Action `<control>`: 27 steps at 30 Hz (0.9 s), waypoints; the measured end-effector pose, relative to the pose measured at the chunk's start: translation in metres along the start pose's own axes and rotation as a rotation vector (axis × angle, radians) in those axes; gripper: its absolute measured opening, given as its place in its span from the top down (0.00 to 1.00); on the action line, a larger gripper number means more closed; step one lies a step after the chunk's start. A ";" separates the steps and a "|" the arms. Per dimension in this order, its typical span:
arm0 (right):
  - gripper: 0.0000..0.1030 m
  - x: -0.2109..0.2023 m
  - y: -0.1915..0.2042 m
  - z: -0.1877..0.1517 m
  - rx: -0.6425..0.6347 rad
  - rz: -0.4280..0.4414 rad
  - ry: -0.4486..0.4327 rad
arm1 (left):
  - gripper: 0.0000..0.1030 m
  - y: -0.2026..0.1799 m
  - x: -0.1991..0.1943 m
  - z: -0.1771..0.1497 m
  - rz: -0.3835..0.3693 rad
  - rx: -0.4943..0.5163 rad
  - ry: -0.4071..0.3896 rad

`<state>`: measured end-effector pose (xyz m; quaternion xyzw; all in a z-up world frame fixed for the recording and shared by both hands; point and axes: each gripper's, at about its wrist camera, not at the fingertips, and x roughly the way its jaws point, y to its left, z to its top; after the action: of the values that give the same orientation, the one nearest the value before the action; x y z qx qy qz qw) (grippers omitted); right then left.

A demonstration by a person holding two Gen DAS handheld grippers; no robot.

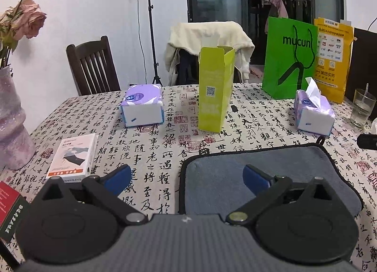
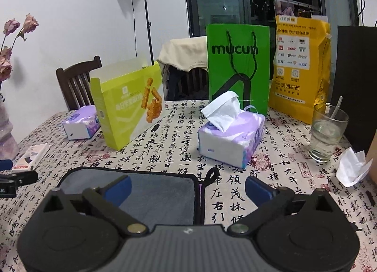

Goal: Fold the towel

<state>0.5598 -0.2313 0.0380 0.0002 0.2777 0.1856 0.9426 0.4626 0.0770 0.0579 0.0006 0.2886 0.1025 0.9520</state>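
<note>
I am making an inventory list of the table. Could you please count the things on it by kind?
Towel: 1
Tissue packs: 2
Bags: 2
Boxes: 3
Glass: 1
Vase: 1
Crumpled tissue: 1
Total: 11

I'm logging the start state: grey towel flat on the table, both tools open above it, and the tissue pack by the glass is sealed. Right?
Not quite: the tissue pack by the glass is open, a tissue sticking up, as the right wrist view shows. The towel lies flat; the left tool and right tool are open.
</note>
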 end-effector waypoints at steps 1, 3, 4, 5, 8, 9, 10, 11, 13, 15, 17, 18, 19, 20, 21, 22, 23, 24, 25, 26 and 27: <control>0.00 -0.002 0.000 -0.001 0.000 -0.002 -0.001 | 0.00 0.001 -0.002 0.000 0.002 -0.005 0.001; 0.00 -0.007 0.000 -0.003 -0.001 -0.004 -0.005 | 0.00 0.001 -0.007 -0.001 0.007 -0.007 -0.004; 0.00 -0.009 0.000 -0.004 -0.001 -0.002 -0.007 | 0.00 0.001 -0.010 -0.002 0.012 -0.003 -0.011; 0.00 -0.012 0.000 -0.005 -0.001 0.000 -0.009 | 0.00 0.001 -0.014 -0.002 0.014 0.003 -0.018; 0.00 -0.017 -0.002 -0.009 0.010 0.014 -0.023 | 0.00 0.003 -0.021 -0.003 0.012 -0.004 -0.024; 0.00 -0.019 -0.003 -0.011 0.014 0.016 -0.027 | 0.00 0.003 -0.022 -0.004 0.012 -0.008 -0.025; 0.00 -0.021 -0.003 -0.013 0.015 0.018 -0.030 | 0.00 0.002 -0.024 -0.004 0.013 -0.009 -0.025; 0.00 -0.022 -0.002 -0.014 0.011 0.019 -0.031 | 0.00 0.002 -0.026 -0.004 0.013 -0.012 -0.028; 0.00 -0.026 -0.001 -0.017 0.001 0.015 -0.033 | 0.00 0.002 -0.030 -0.006 0.004 -0.018 -0.036; 0.00 -0.031 0.001 -0.020 -0.006 0.014 -0.044 | 0.00 0.001 -0.034 -0.010 0.000 -0.019 -0.035; 0.00 -0.037 0.003 -0.023 -0.013 0.012 -0.053 | 0.00 0.000 -0.038 -0.013 -0.003 -0.015 -0.036; 0.00 -0.040 0.004 -0.025 -0.016 0.011 -0.061 | 0.00 0.001 -0.040 -0.014 -0.004 -0.018 -0.037; 0.00 -0.043 0.005 -0.026 -0.019 0.010 -0.066 | 0.00 0.001 -0.042 -0.015 -0.004 -0.021 -0.038; 0.00 -0.045 0.006 -0.027 -0.023 0.009 -0.068 | 0.00 0.002 -0.045 -0.016 -0.006 -0.026 -0.040; 0.00 -0.047 0.006 -0.028 -0.026 0.008 -0.071 | 0.00 0.003 -0.048 -0.017 -0.005 -0.031 -0.042; 0.00 -0.050 0.007 -0.029 -0.029 0.007 -0.075 | 0.00 0.003 -0.050 -0.018 -0.005 -0.033 -0.042; 0.00 -0.053 0.009 -0.031 -0.031 0.007 -0.078 | 0.00 0.003 -0.052 -0.019 -0.007 -0.030 -0.039; 0.00 -0.057 0.010 -0.032 -0.034 0.007 -0.083 | 0.00 0.003 -0.055 -0.022 -0.010 -0.026 -0.040; 0.00 -0.061 0.011 -0.033 -0.036 0.008 -0.089 | 0.00 0.003 -0.058 -0.023 -0.011 -0.024 -0.042; 0.00 -0.065 0.012 -0.034 -0.038 0.008 -0.094 | 0.00 0.003 -0.062 -0.025 -0.014 -0.023 -0.044; 0.00 -0.069 0.013 -0.036 -0.039 0.010 -0.099 | 0.00 0.004 -0.065 -0.027 -0.018 -0.023 -0.046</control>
<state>0.4831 -0.2471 0.0451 -0.0075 0.2271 0.1955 0.9540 0.3936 0.0664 0.0713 -0.0105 0.2654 0.0971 0.9592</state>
